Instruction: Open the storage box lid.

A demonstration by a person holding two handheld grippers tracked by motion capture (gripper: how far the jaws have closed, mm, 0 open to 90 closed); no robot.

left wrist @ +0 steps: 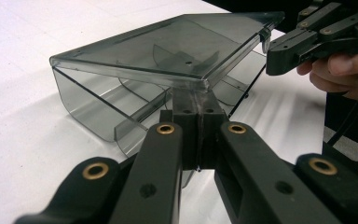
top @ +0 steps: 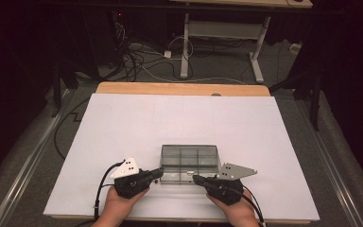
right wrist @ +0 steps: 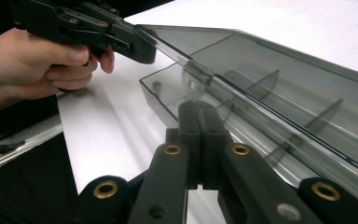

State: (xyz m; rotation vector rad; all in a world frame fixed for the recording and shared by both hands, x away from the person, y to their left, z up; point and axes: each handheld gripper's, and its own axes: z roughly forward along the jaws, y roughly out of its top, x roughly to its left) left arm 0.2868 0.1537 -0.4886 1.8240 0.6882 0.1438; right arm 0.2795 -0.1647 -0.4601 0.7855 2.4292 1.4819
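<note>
**Both grippers closed at the front edge of the smoky plastic box, lid partly up**

The clear grey compartment box (top: pixel 189 163) sits on the white table sheet (top: pixel 123 132), near my edge, between my two hands. Inside I see thin dividers splitting it into cells, a row of three visible through the lid from the high view. I can't make out anything lying in the cells; they look bare through the tinted plastic, but part of the interior is hidden behind the lid and my jaws.

The lid (left wrist: pixel 168 46) is tilted up, not flat on the base, hinged along the far side. In my left gripper view its front lip rests right over my jaw tips, touching or just above them.

My left gripper (top: pixel 158 172) has its jaws pressed together, nothing between them, tip at the box's front left corner under the lid lip. My right gripper (top: pixel 196 179) is likewise closed with nothing pinched, tip at the front right corner against the lid edge (right wrist: pixel 261 107).

Around: wooden table edge (top: pixel 182 88) past the sheet, a desk frame (top: pixel 222 47) and loose cables (top: pixel 137 59) on the floor beyond, all well apart from the box. Nothing else on the sheet near the box.
</note>
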